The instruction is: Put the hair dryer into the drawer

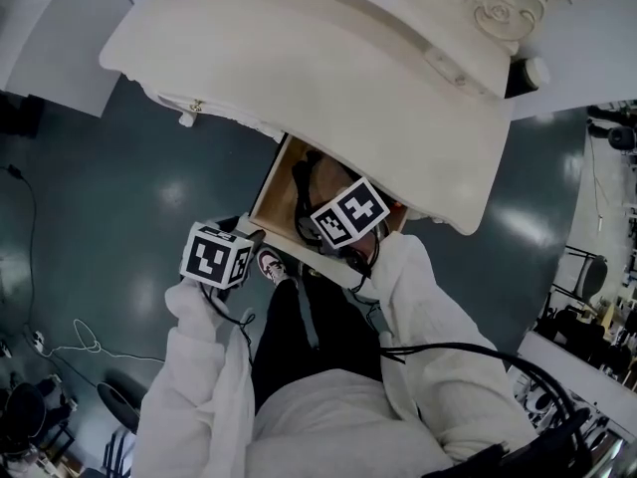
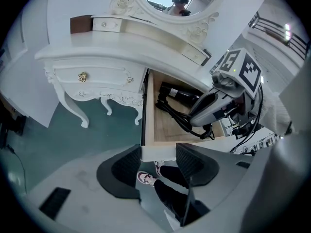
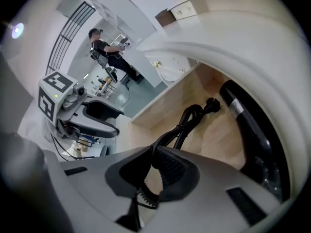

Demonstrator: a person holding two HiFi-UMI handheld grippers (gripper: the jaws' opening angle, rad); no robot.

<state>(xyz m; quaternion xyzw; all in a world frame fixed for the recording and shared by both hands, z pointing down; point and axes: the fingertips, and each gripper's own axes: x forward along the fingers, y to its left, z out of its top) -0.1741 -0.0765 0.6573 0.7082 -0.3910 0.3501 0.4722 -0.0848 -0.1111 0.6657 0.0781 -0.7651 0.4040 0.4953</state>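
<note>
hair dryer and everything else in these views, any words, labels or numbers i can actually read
No text can be read in any view.
White label on the hair dryer: print too small and blurred to read.
Cube on the left gripper and cube on the right gripper: black-and-white square patterns only, no letters or numbers.

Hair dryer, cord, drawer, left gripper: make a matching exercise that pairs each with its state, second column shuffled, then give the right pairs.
1. hair dryer
2. cord
3. drawer
4. left gripper

A. pulled open
B. jaws apart, empty
C. lying inside the drawer
D. pinched in the right gripper

Pairs: 1-C, 2-D, 3-A, 4-B
</note>
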